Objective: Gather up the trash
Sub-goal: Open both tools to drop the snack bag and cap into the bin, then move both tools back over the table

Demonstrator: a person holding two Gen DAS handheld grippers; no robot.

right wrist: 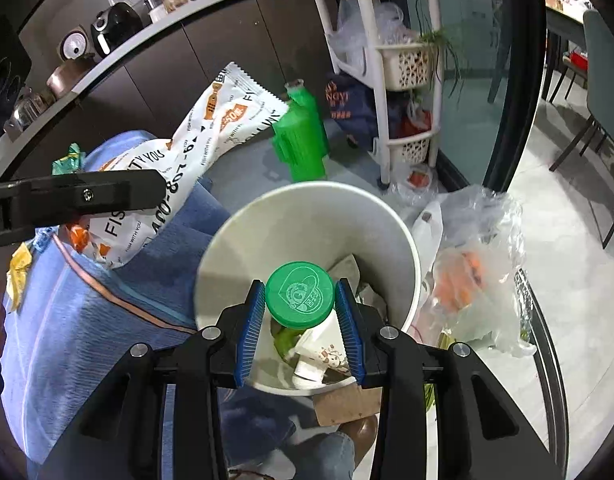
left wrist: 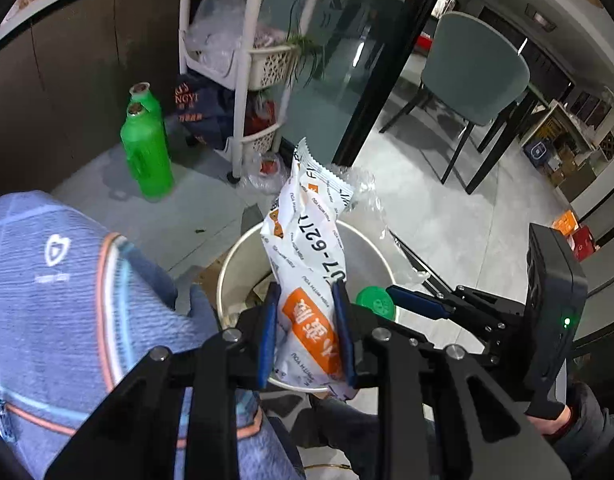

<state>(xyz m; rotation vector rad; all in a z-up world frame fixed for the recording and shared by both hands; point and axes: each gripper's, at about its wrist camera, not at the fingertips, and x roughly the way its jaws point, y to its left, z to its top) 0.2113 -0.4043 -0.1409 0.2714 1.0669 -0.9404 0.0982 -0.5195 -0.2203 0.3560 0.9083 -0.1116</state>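
The left gripper point(left wrist: 305, 316) is clamping the lower end of a white and orange crinkled snack wrapper point(left wrist: 307, 248), which is sticking up past its blue pads, above the round white trash bin point(left wrist: 227, 264). The right gripper point(right wrist: 301, 316) is pinching a round green plastic lid point(right wrist: 299, 294) between its pads, directly over the bin's point(right wrist: 307, 216) open mouth, with paper scraps lying below.

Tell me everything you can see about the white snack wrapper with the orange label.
The white crinkly plastic snack wrapper with an orange label is long, flattened and looks empty, printed with black text, digits and small orange graphics, with a serrated sealed end. The left gripper pinches it between blue-padded fingers near the labelled end. It is held above the round white trash bin, its free end pointing away.
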